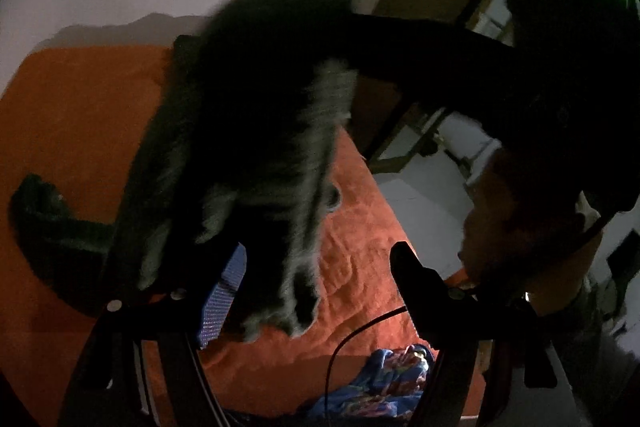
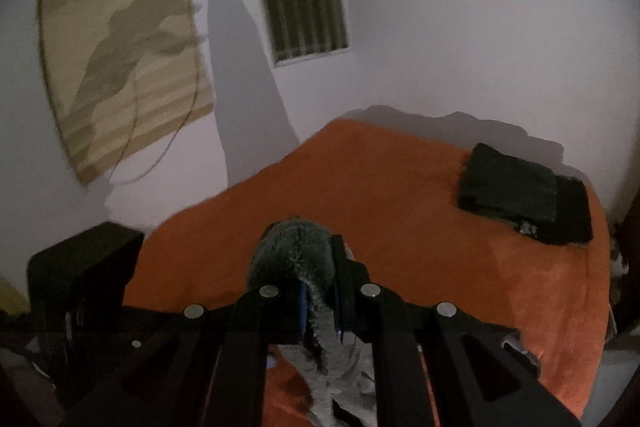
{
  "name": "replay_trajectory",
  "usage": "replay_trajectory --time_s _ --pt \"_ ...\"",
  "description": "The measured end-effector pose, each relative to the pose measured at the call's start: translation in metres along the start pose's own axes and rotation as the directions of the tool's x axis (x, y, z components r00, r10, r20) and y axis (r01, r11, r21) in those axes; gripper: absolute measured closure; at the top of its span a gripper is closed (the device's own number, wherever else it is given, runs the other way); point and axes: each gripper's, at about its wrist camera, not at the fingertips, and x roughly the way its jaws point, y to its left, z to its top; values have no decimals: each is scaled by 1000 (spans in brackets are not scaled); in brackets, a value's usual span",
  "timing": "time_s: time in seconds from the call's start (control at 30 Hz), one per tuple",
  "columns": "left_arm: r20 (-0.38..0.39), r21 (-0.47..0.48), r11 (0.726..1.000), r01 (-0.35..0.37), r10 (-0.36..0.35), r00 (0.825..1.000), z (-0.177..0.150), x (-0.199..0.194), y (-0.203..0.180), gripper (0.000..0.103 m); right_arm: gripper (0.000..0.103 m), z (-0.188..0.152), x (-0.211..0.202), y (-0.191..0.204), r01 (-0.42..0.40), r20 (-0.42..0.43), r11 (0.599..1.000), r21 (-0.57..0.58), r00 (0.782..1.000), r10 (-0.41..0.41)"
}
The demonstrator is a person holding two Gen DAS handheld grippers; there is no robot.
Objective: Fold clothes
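While the right gripper stays out of the question — clamped tight on a fold of the fuzzy dark-green garment — the risk sits with the left gripper, whose jaws stand wide apart around the hanging hem without pinching it. Held at one point only, the garment could twist or sag back onto the orange bedspread. It dangles above the bed, shaggy, limp, blurred. A folded dark pile lies well apart.

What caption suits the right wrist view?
Right gripper shut on a fuzzy dark green garment above the orange bedspread; folded dark clothes lie beyond.
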Motion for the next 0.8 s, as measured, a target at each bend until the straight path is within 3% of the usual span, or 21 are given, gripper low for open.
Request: replay_trajectory --time_s 0.07,0.3,0.43,0.6,0.63,0.67,0.7,0.77,0.8 --pt "-7 21 1000 0 1 1000 0 5 -5 28 94 -2 6 9 -20 -24 1000 -23 1000 19" --pt "57 -13 991 -134 134 989 2 12 3 26 94 5 26 21 -59 -89 998 -8 994 59" --pt "59 -4 986 -166 166 984 0 23 7 26 94 13 28 16 -77 -95 997 22 992 78" --pt "138 19 980 -199 195 971 -1 28 5 28 94 11 24 17 -118 -101 991 70 987 125" --pt "160 32 979 -202 195 968 -3 24 0 33 94 11 24 19 -123 -103 990 71 986 130" --pt "178 45 978 -205 194 965 -6 21 -6 55 94 10 23 20 -122 -102 990 65 987 128" --pt "191 58 977 -207 193 962 -5 20 -9 69 94 10 21 23 -118 -97 992 48 988 122" --pt "206 55 979 -198 183 961 -3 17 -10 82 94 9 17 27 -101 -86 995 14 991 102" --pt "208 48 980 -191 177 962 -5 16 -8 83 94 9 15 28 -85 -80 996 -5 993 85"
